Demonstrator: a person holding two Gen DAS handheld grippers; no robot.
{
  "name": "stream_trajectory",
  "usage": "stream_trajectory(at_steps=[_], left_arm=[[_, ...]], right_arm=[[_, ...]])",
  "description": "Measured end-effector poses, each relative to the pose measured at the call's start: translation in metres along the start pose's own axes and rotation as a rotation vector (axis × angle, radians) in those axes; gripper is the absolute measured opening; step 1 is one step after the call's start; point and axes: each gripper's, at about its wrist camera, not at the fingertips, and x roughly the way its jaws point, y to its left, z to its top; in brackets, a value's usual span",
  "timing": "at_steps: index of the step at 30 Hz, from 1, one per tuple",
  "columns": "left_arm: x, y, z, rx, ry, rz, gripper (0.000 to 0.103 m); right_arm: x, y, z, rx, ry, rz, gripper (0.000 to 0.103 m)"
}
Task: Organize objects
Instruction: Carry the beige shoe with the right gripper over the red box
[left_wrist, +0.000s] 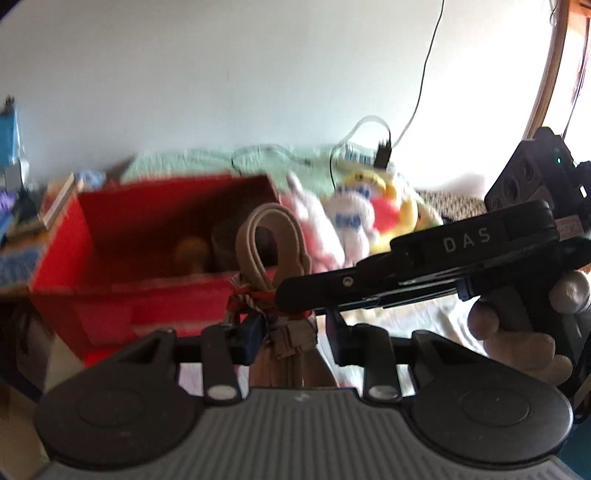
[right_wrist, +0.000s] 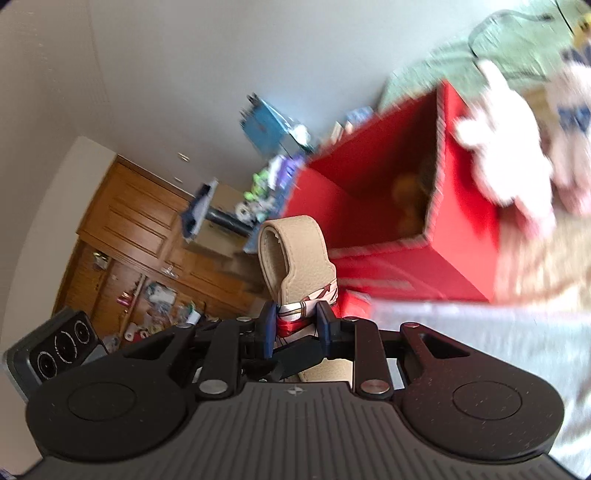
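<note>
Right tool (right_wrist: 297, 325) grips bag handle (right_wrist: 291, 251) — left tool (left_wrist: 291, 332) too.

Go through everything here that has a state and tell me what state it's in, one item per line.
Red box: open at the top, things inside, too dark to name.
Beige handle: looped, upright, with a scarf tied round its base.
Left gripper: jaws around the handle's base; contact unclear.
Right gripper: shut on the handle at the scarf.
Plush toys: piled beside the box, outside it.
</note>
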Motion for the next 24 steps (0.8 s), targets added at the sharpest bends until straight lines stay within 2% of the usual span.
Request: stream_trajectory(at_steps=[7, 14, 18, 24], left_arm=[[-0.019, 0.033, 0.04, 0.041, -0.107, -0.023, 0.03], [-0.008, 0.086, 0.08, 0.068, -0.157, -0.076, 0.03], [0.008, 0.123, 0.093, 0.064, -0.134, -0.118, 0.03], [0.048, 0.171, 0.09, 0.02, -0.031, -0.181, 0.03]], right_arm=[[0.021, 0.031, 0.032, -0.087, -0.121, -0.002, 0.025], [0.059, 0.048, 0.067, -0.11, -0.238, -0.034, 0.025], [0.088, 0.048, 0.076, -0.106, -0.266, -0.075, 0.024], [0.131, 0.033, 0.074, -0.056, -0.251, -0.169, 0.024]])
